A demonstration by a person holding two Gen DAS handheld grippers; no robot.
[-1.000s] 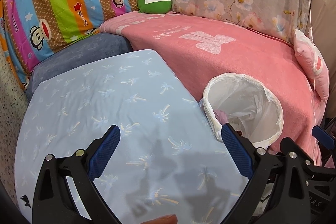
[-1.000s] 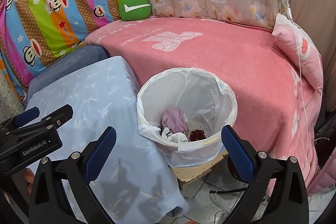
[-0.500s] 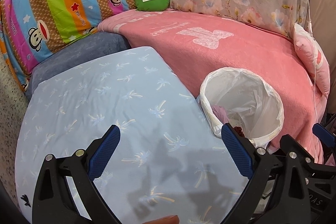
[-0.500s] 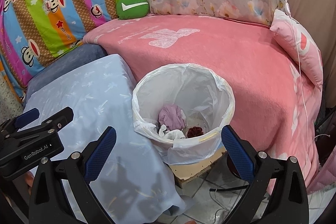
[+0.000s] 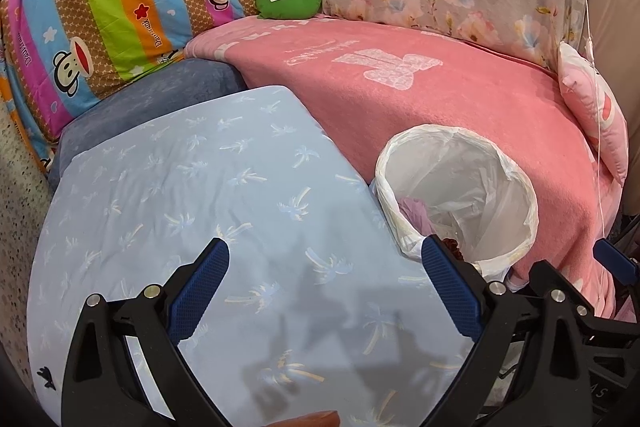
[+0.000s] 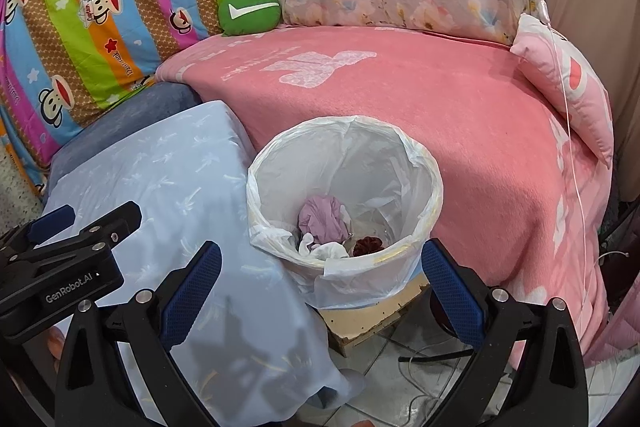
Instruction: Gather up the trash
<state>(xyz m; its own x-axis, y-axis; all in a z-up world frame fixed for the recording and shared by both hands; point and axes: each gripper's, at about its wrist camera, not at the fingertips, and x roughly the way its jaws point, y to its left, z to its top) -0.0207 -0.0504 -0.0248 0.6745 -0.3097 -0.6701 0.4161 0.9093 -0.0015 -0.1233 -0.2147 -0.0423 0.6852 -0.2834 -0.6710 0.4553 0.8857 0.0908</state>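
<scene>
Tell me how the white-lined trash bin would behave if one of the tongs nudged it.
The trash bin looks light: only a few crumpled scraps lie inside, so it would probably slide or tip. It seems perched on a small wooden block, which adds wobble. Its thin plastic liner would likely crinkle and slip.

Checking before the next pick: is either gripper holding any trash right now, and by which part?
Nothing is held. The left gripper and right gripper are both open and empty; the trash lies in the lined bin.
</scene>
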